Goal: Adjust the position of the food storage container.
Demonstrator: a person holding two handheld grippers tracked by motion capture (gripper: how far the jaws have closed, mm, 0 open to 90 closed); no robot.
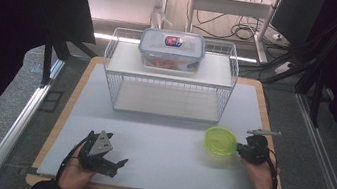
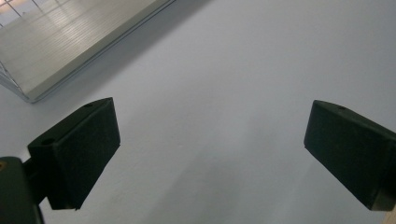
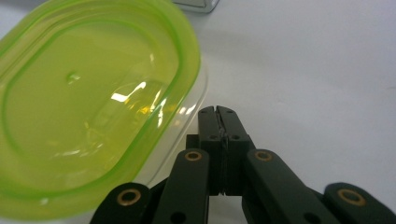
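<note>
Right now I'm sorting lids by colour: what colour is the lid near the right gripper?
Translucent lime green lid; clearest in the right gripper view.

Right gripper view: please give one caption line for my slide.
Right claw, jaws closed together, beside the rim of a green-lidded clear container on the grey table.

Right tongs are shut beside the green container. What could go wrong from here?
1. The right tongs sit closed against the rim of the green-lidded container, gripping nothing; pushing could slide it.
2. The left tongs are open over bare mat, too far to steady it.
3. The wire rack stands close behind.
</note>
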